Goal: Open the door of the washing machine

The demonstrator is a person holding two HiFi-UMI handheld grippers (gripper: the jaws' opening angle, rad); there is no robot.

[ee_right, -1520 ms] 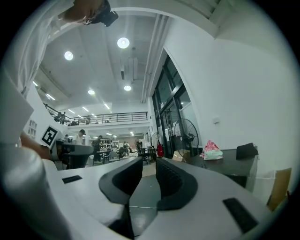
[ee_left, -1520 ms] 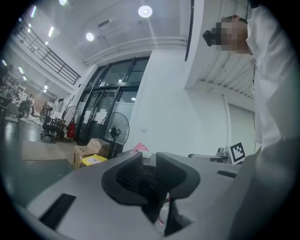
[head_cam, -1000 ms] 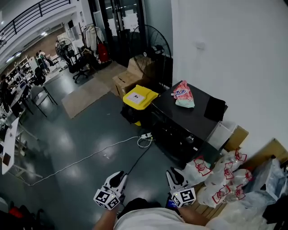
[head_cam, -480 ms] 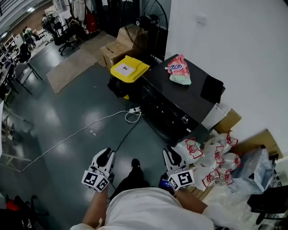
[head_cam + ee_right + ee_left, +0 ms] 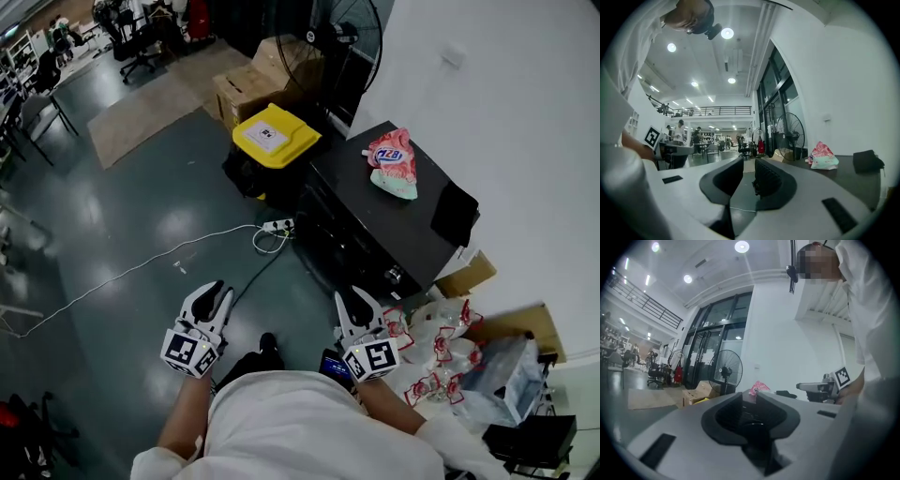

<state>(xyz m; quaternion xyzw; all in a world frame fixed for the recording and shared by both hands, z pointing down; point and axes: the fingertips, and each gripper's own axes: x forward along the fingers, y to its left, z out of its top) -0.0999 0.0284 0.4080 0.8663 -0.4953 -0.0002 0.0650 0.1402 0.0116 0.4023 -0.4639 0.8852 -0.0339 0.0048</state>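
The washing machine (image 5: 375,230) is a black box against the white wall, its dark front (image 5: 339,251) facing the floor space. A pink-and-green bag (image 5: 394,163) and a flat black item (image 5: 457,214) lie on its top. My left gripper (image 5: 214,298) is held level over the floor, left of the machine's near corner. The right gripper (image 5: 357,305) hovers just short of that corner. Both have their jaws slightly apart with nothing between them. In the right gripper view the bag (image 5: 823,157) rests on the machine's top (image 5: 855,177), right of my jaws.
A yellow-lidded bin (image 5: 272,137) stands at the machine's far end, with cardboard boxes (image 5: 246,89) and a standing fan (image 5: 343,45) behind it. A power strip with a white cable (image 5: 277,227) lies on the floor. Plastic bags with red print (image 5: 439,361) pile up at the right.
The person has walked closer to the washing machine, so it now sits just ahead of the right gripper. Both grippers came forward together, jaws unchanged.
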